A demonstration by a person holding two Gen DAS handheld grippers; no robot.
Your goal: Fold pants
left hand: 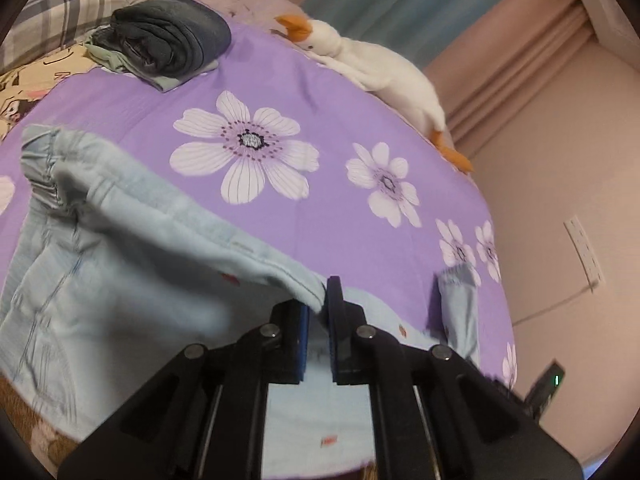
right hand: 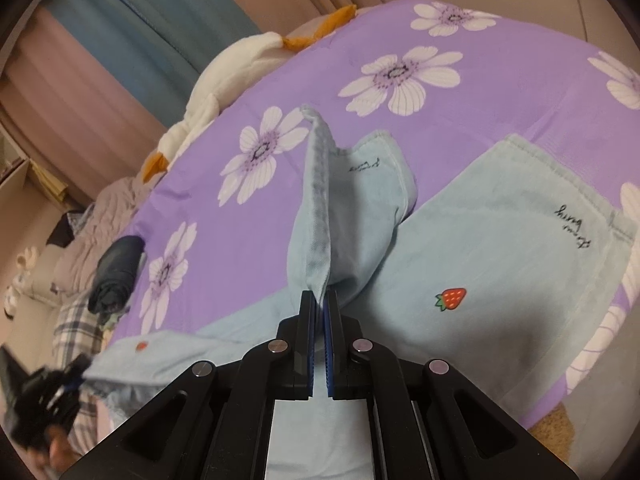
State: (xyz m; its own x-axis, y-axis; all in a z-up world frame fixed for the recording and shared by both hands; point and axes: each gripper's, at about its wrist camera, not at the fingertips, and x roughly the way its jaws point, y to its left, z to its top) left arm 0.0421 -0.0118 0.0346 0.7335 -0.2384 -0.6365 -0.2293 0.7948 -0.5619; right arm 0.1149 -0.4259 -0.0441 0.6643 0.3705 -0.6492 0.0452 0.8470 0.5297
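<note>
Light blue denim pants [left hand: 120,264] with small red strawberries lie spread on a purple flowered bedsheet [left hand: 328,92]. Their gathered waistband sits at the upper left in the left wrist view. My left gripper [left hand: 321,300] is shut on a hemmed edge of the pants and holds it lifted off the sheet. In the right wrist view the pants [right hand: 500,248] stretch to the right. My right gripper [right hand: 320,299] is shut on a raised fold of one leg, whose hem stands up in front of it. The left gripper [right hand: 44,396] shows blurred at the lower left, with cloth in it.
A stack of folded dark clothes [left hand: 172,36] sits at the far end of the bed, beside a plaid pillow [left hand: 60,8]. A white goose plush [left hand: 380,68] lies along the far edge by the curtains. The same plush [right hand: 224,76] and stack [right hand: 116,276] appear at left in the right wrist view.
</note>
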